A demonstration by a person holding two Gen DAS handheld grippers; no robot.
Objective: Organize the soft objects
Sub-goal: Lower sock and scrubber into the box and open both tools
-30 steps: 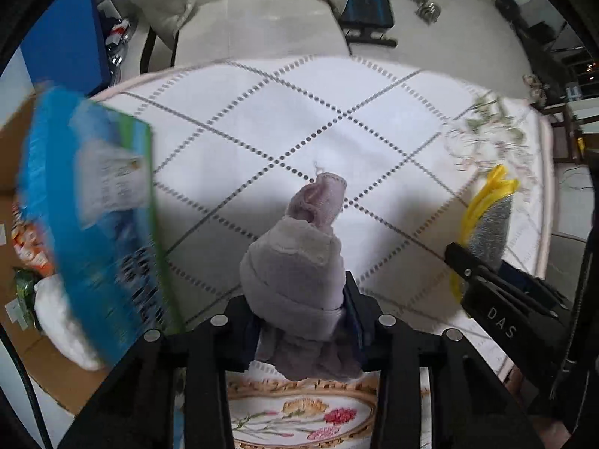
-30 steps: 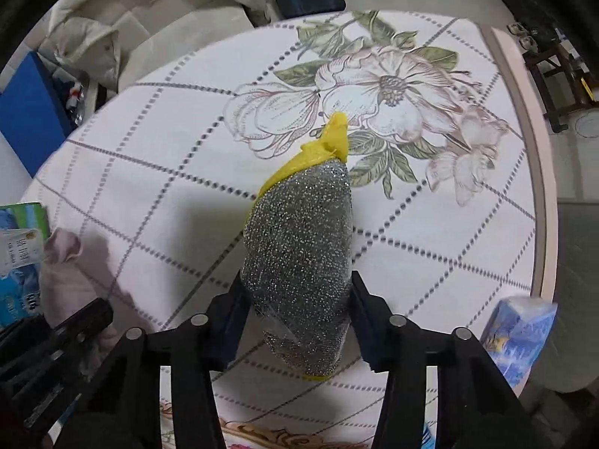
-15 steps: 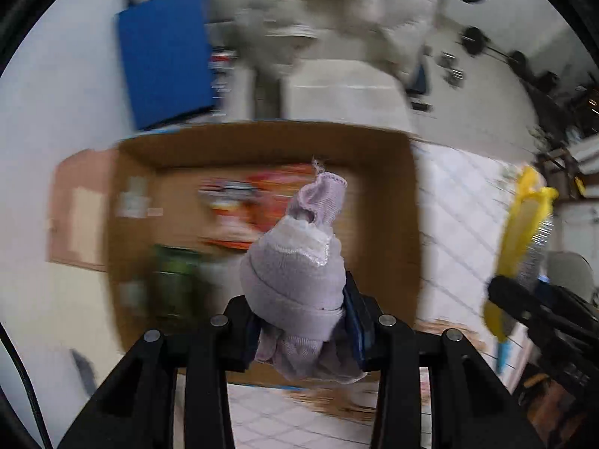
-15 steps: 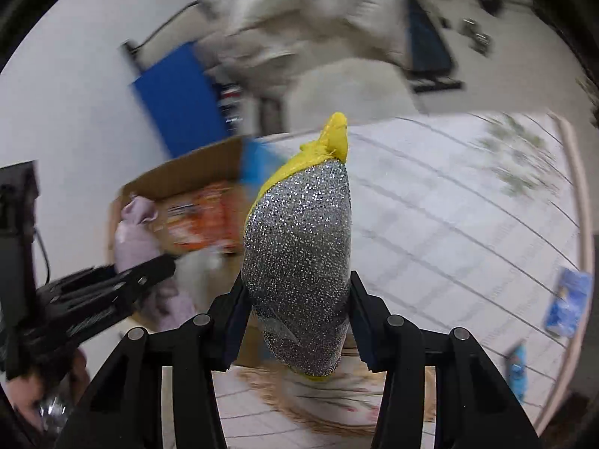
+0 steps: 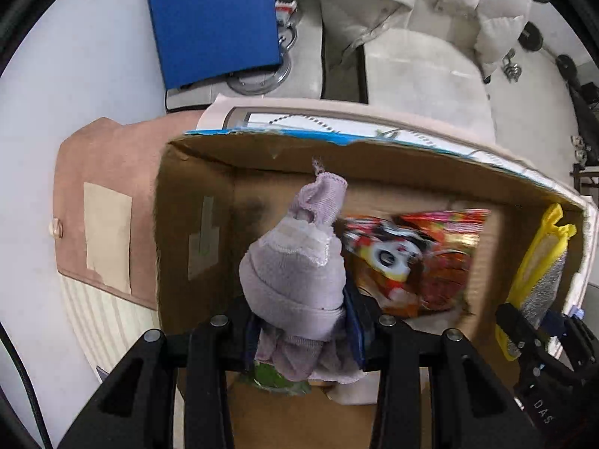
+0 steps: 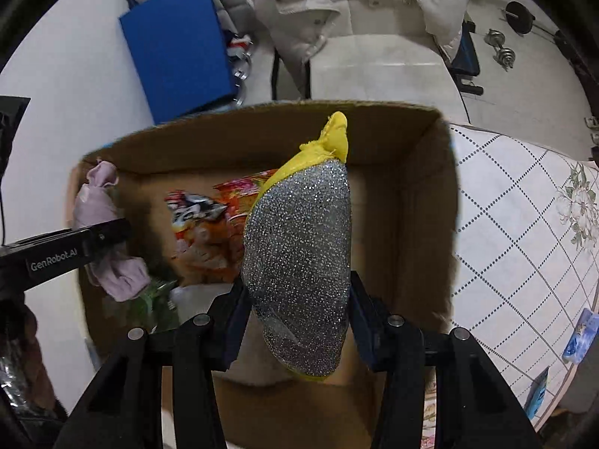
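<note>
My left gripper [image 5: 303,321] is shut on a bundled lilac sock [image 5: 295,273] and holds it over the left part of an open cardboard box [image 5: 194,194]. My right gripper [image 6: 299,318] is shut on a silver glitter and yellow sponge cloth [image 6: 299,258] and holds it over the same box [image 6: 423,194], toward its right side. Each gripper shows in the other's view: the sponge cloth [image 5: 539,262] at the right edge, the lilac sock [image 6: 97,202] and left gripper [image 6: 101,241] at the left.
The box holds a red-orange snack bag [image 5: 415,254], a green packet [image 5: 273,378] and something white [image 6: 191,299]. A round table with a quilted floral cloth [image 6: 516,224] lies right of the box. A blue board [image 5: 213,18] and a padded white jacket [image 5: 430,3] are behind it.
Both grippers swung left from above the table's cloth to above the cardboard box, each keeping its hold. Over the last half second both moved closer to the box.
</note>
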